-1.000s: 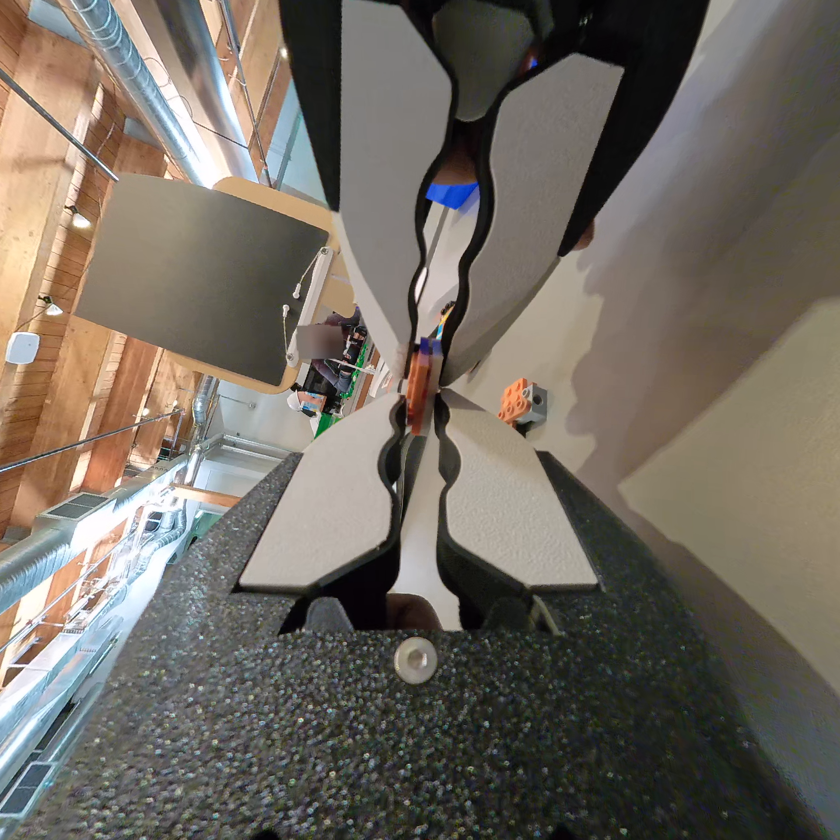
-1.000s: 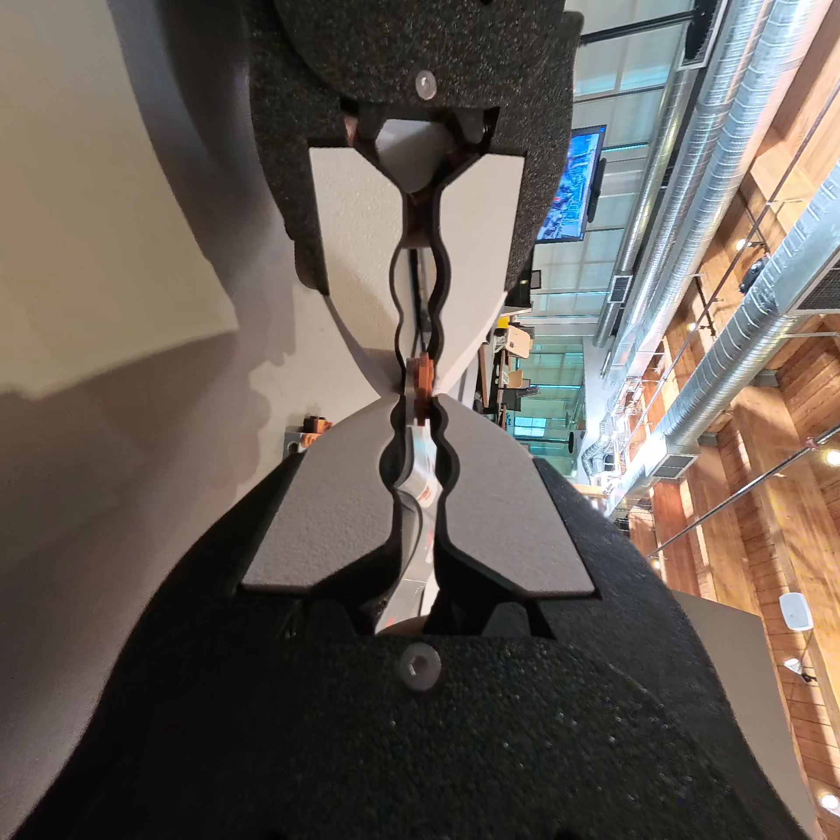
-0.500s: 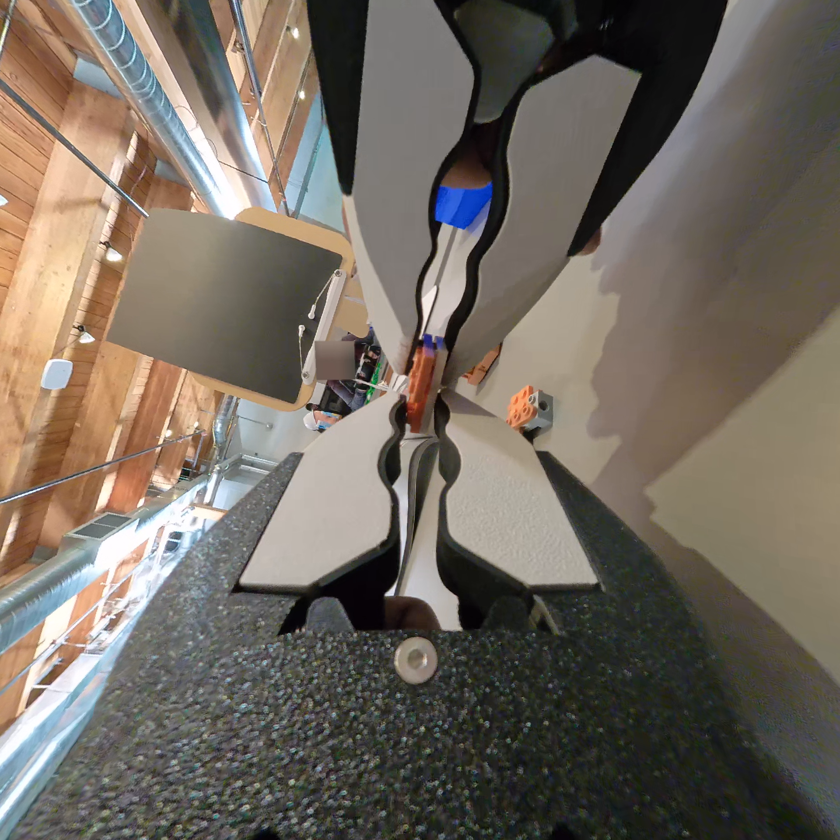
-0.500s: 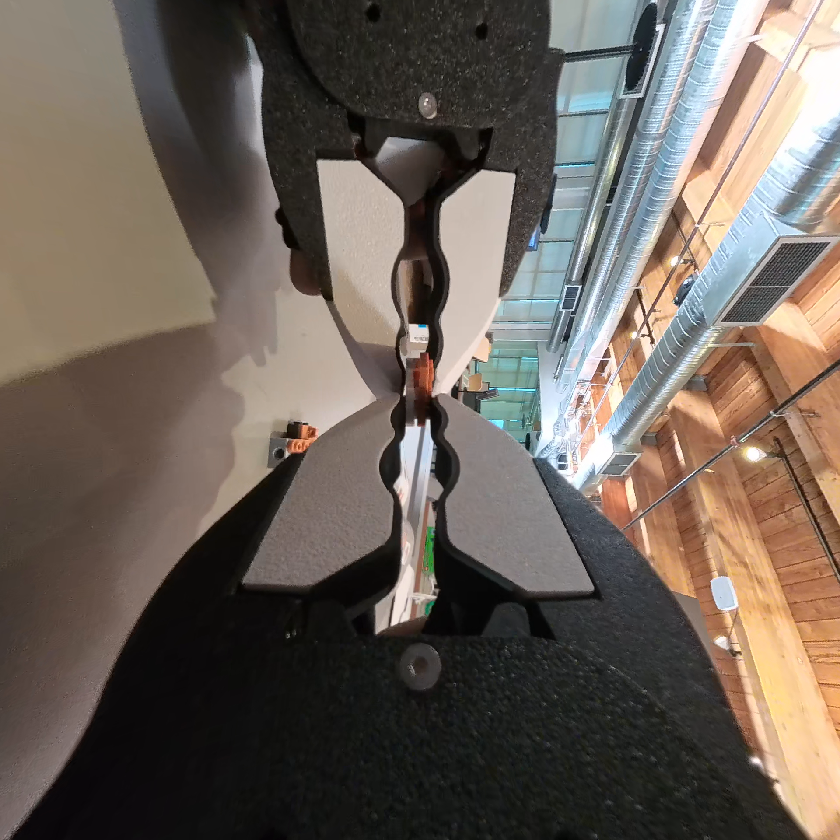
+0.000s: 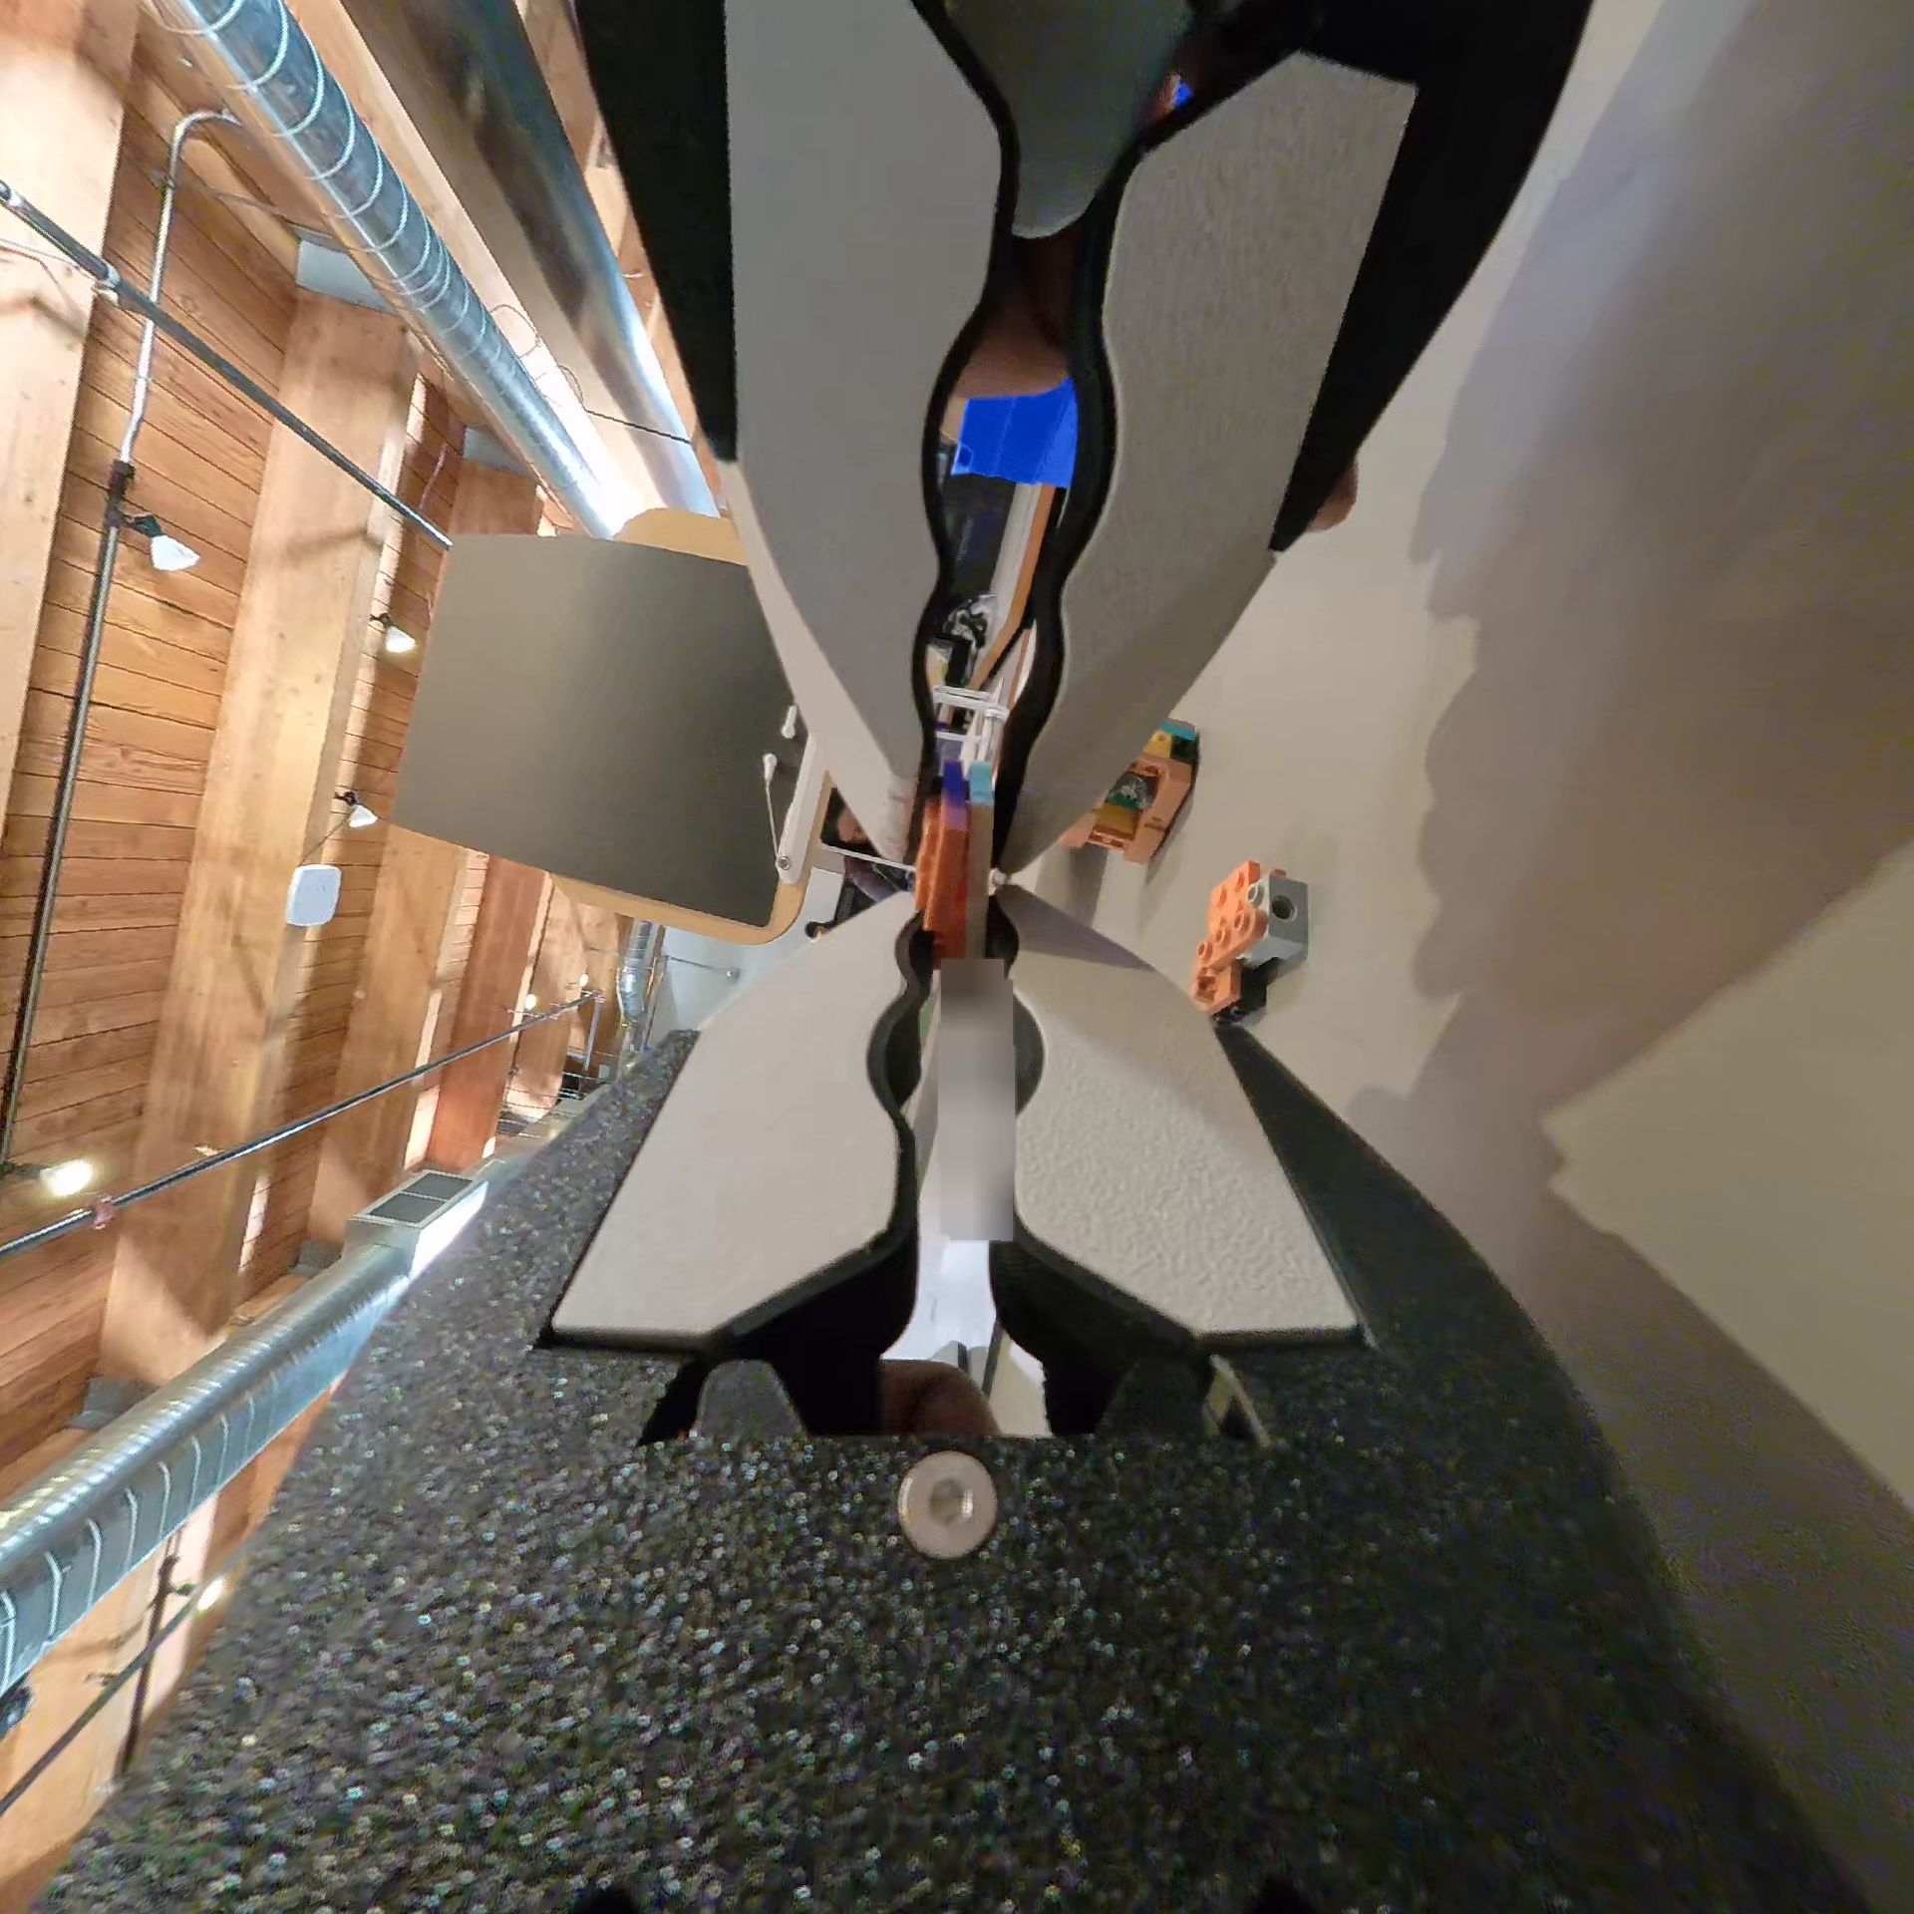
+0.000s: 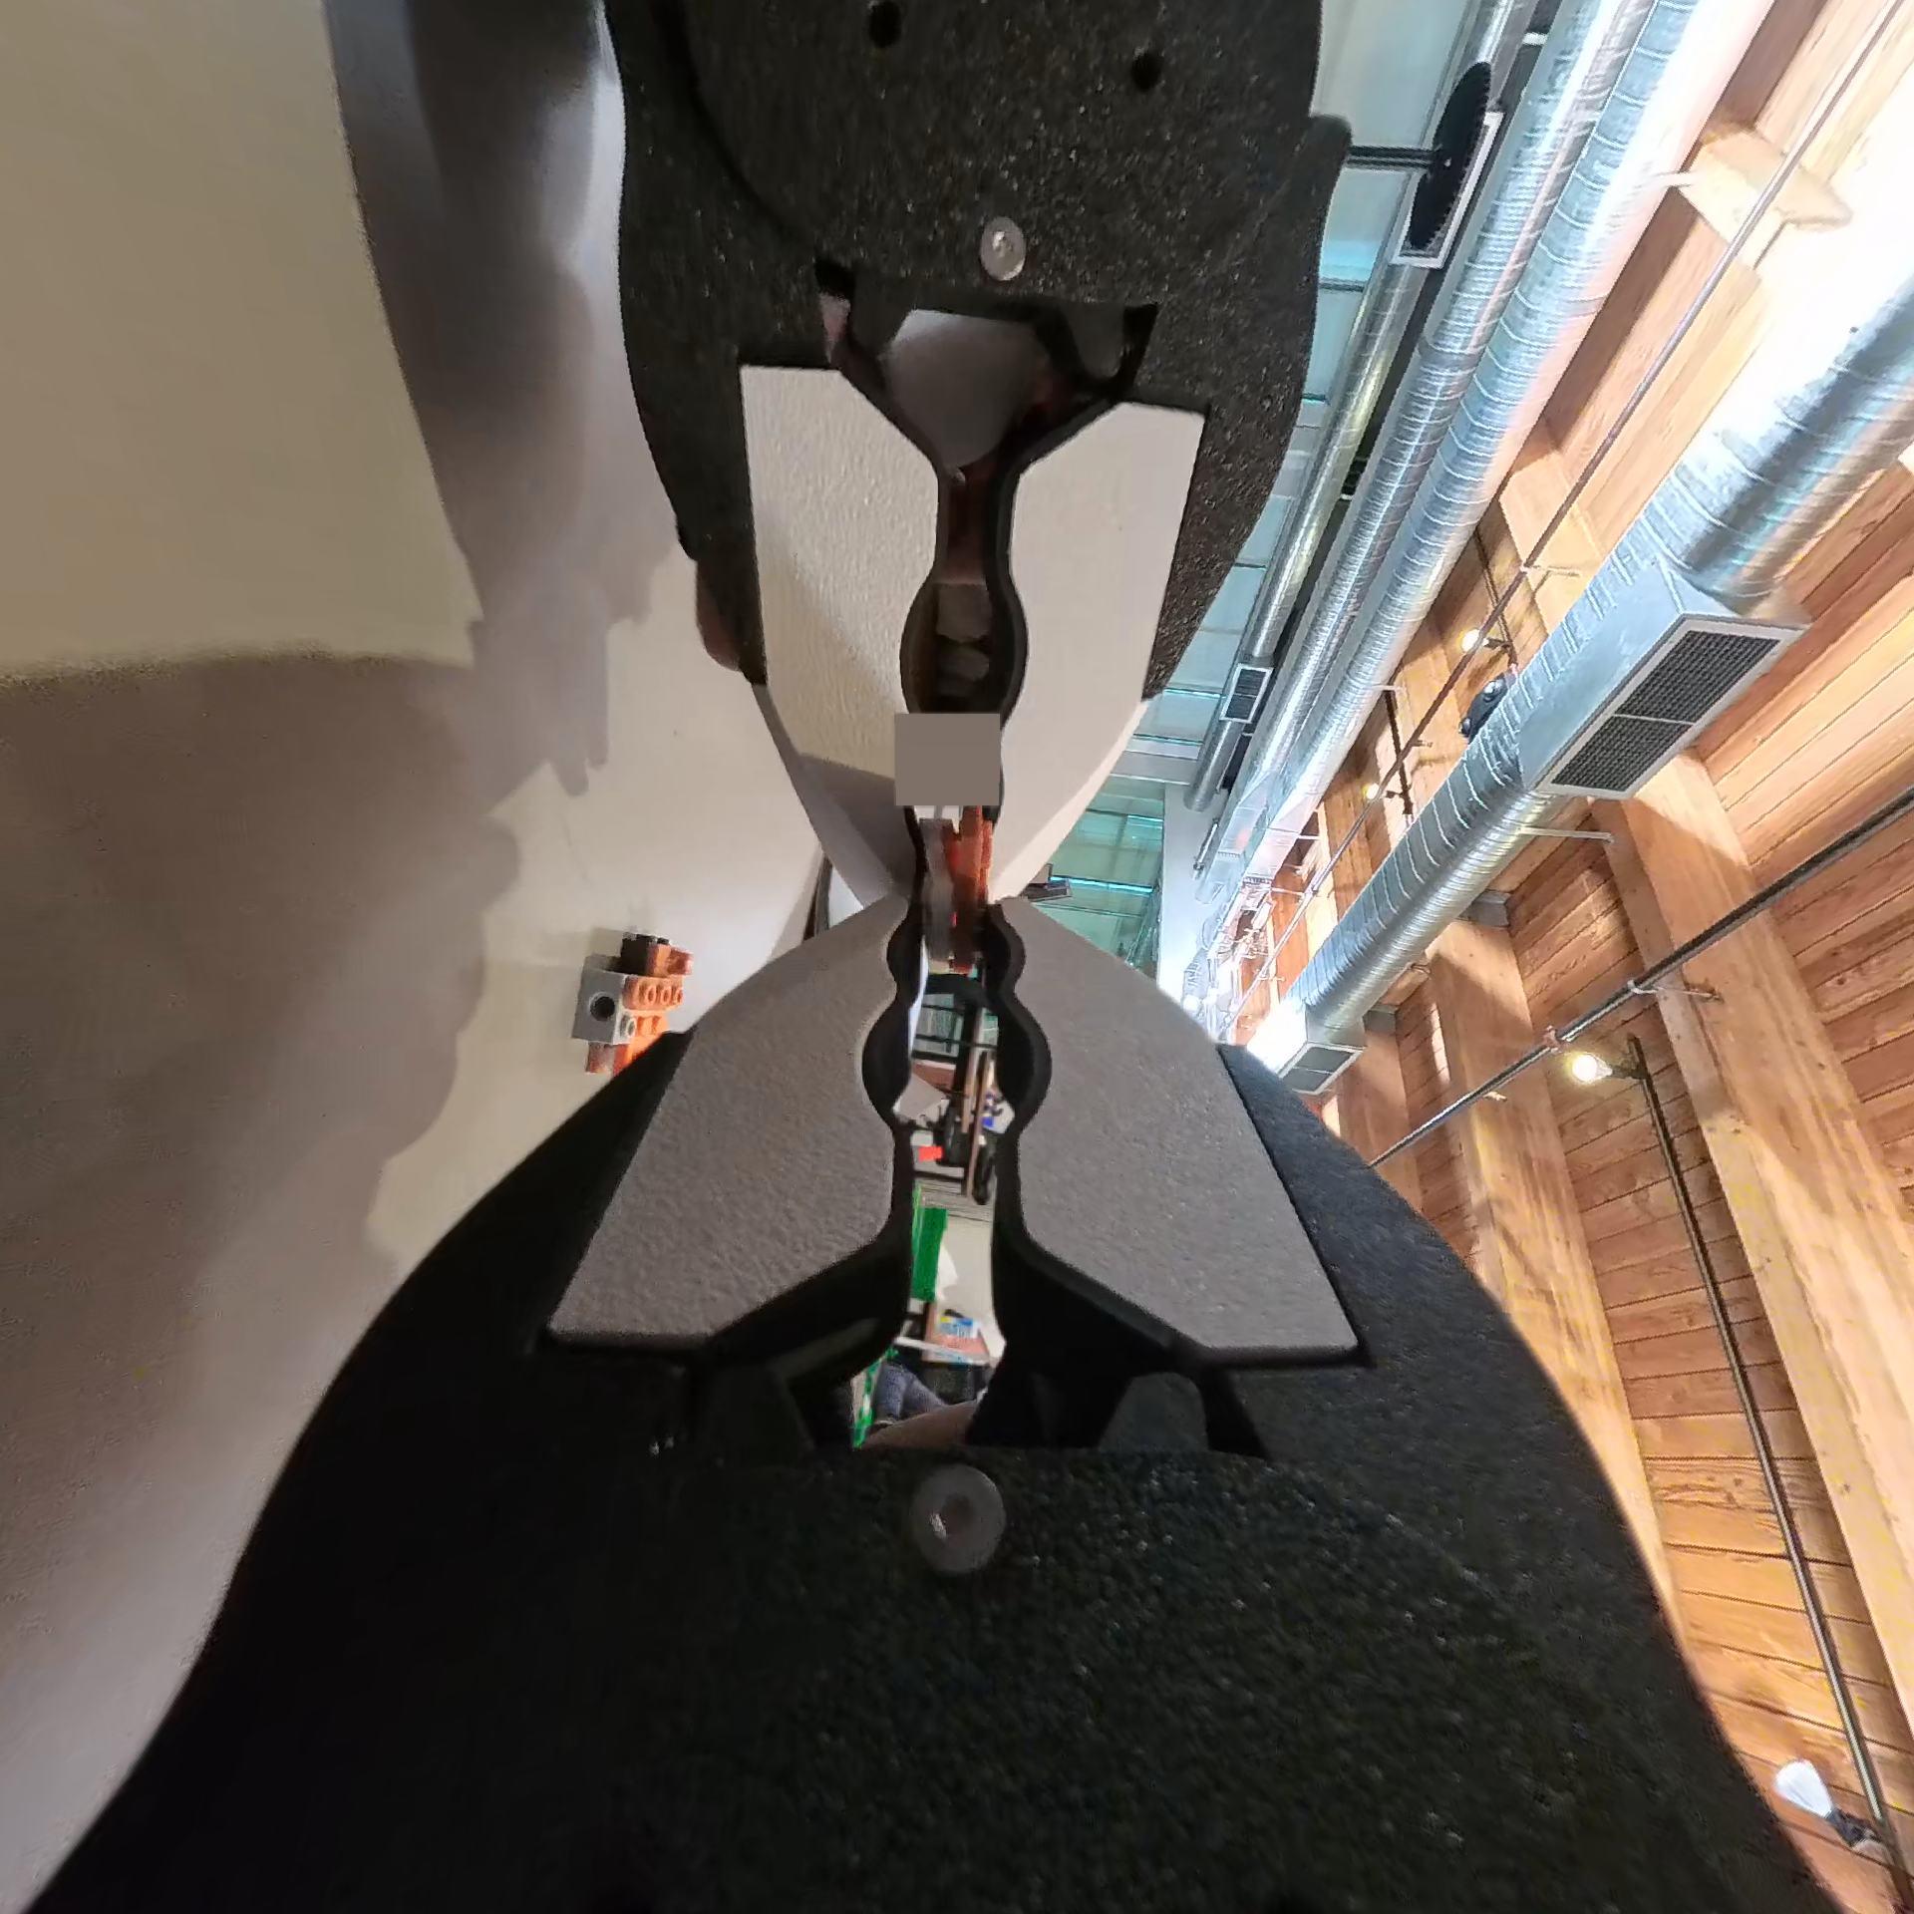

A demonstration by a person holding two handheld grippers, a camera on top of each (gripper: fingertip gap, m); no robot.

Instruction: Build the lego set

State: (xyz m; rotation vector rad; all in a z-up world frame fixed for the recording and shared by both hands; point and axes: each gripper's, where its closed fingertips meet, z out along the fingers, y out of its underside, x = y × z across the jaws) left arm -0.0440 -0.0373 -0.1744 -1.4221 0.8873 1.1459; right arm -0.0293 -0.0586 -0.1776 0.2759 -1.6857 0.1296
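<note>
My two grippers meet tip to tip above a pale table (image 5: 1616,435). A thin orange lego assembly (image 5: 943,875) with a blue and a light-blue piece at its far end is pinched between them. My left gripper (image 5: 958,925) is shut on its near end. The right gripper comes from the top of the left wrist view and clamps its far end. In the right wrist view my right gripper (image 6: 948,922) is shut on the same orange assembly (image 6: 968,854), with the left gripper opposite. Most of the assembly is hidden by the fingers.
An orange and grey brick cluster (image 5: 1248,932) lies on the table; it also shows in the right wrist view (image 6: 627,999). A small multicoloured build (image 5: 1139,803) stands farther back. A pale sheet (image 5: 1761,1191) lies near the table's edge. Wooden walls and ducts fill the background. Left and right tips are no more than a few centimetres apart.
Both grippers stay shut on the orange assembly, tip to tip. They have turned and shifted together; the small multicoloured build has come into the left wrist view.
</note>
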